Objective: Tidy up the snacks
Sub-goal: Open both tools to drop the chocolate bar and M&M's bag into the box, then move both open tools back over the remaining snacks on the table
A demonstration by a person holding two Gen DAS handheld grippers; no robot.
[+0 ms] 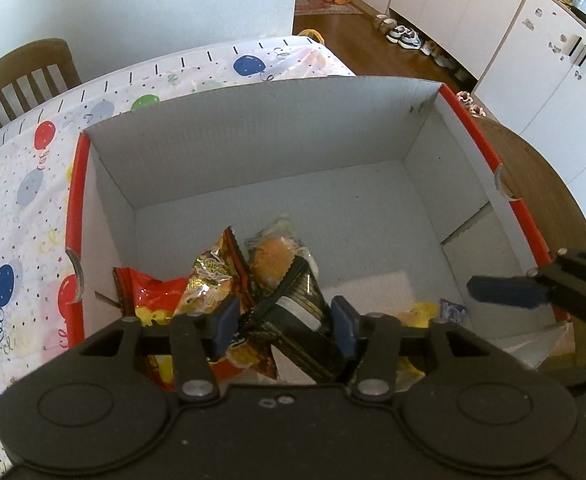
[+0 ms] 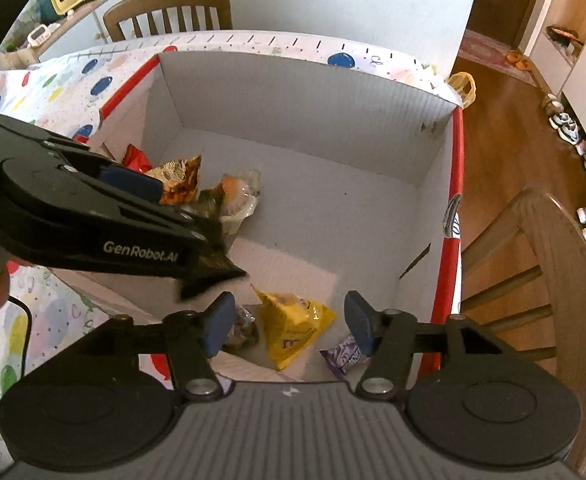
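Note:
A white cardboard box [image 1: 253, 148] with a red outer rim stands on the table. My left gripper [image 1: 285, 324] hovers over its near left corner, open, with a black snack packet [image 1: 301, 320] loose between the pads. Beside that packet lie a red bag [image 1: 153, 292], a gold packet [image 1: 209, 276] and a clear-wrapped orange bun [image 1: 271, 258]. My right gripper [image 2: 289, 325] is open over the box's [image 2: 293, 92] near right part. A yellow packet [image 2: 293, 328] lies on the floor below it, and a purple packet [image 2: 343, 354] by its right finger.
A balloon-print cloth [image 1: 21, 200] covers the table around the box. Wooden chairs stand behind the table [image 2: 169, 8] and to the right of the box [image 2: 533, 260]. The box floor [image 2: 333, 208] is bare at the back and right. Shoes [image 1: 405, 36] line the floor by white cabinets.

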